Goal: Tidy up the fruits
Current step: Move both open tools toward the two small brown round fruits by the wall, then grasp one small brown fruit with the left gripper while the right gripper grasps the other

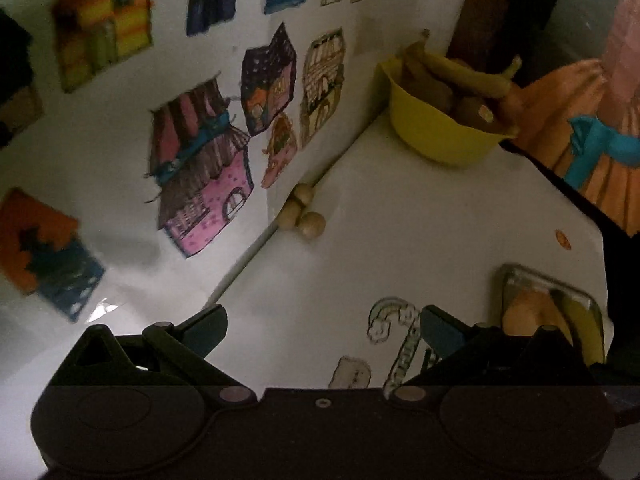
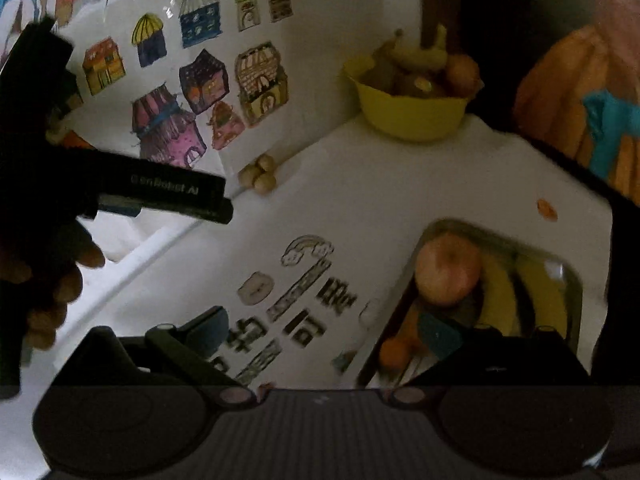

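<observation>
A yellow bowl point(image 1: 436, 128) at the table's far corner holds bananas and brown fruit; it also shows in the right wrist view point(image 2: 408, 114). A metal tray point(image 2: 404, 280) at the near right holds an apple point(image 2: 448, 274), bananas point(image 2: 540, 300) and an orange point(image 2: 394, 354); its corner shows in the left wrist view point(image 1: 520, 276). My left gripper point(image 1: 320, 328) is open and empty above the table. My right gripper point(image 2: 324, 332) is open and empty, its right finger over the tray's near edge. The left gripper's body point(image 2: 160, 192) shows at the left of the right wrist view.
Three small wooden balls point(image 1: 302, 210) lie where the white table point(image 1: 400, 232) meets the wall. Paper drawings of houses point(image 1: 200, 176) cover the wall. Stickers point(image 2: 304, 280) lie on the tabletop. An orange and blue cloth point(image 1: 592, 128) hangs beyond the right edge.
</observation>
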